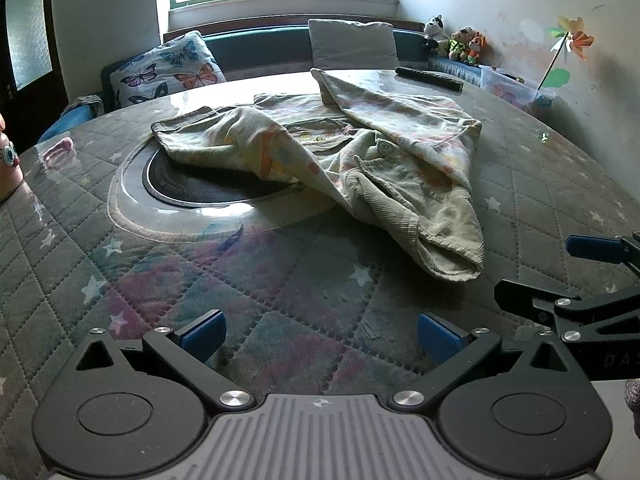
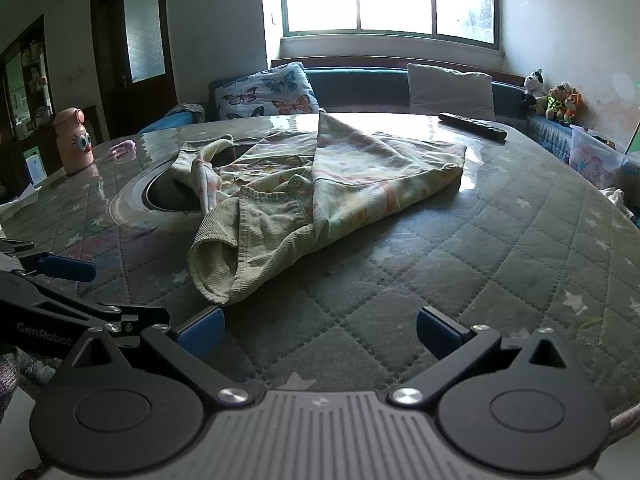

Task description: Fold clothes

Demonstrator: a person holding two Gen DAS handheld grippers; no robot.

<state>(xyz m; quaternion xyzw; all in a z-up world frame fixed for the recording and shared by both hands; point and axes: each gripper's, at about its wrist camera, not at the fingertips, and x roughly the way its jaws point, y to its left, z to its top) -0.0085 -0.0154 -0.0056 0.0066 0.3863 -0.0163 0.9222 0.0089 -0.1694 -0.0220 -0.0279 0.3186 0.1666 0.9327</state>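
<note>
On the quilted table [image 1: 120, 264], toward twelve o'clock of both my claws, the garment [image 1: 360, 160] lies crumpled and unfolded; my left claw [image 1: 320, 338] and right claw [image 2: 318, 334] hover spread wide, empty; best pinch the near cuff [image 2: 212, 268] first; far sleeve hidden underneath, print indistinct.

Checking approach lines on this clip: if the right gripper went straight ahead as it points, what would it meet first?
Probably the crumpled pale corduroy garment. The open right gripper hovers over bare quilted grey table cover, with the garment's near hem slightly left of centre ahead. Depth is unclear; it might skim the cover first.
</note>
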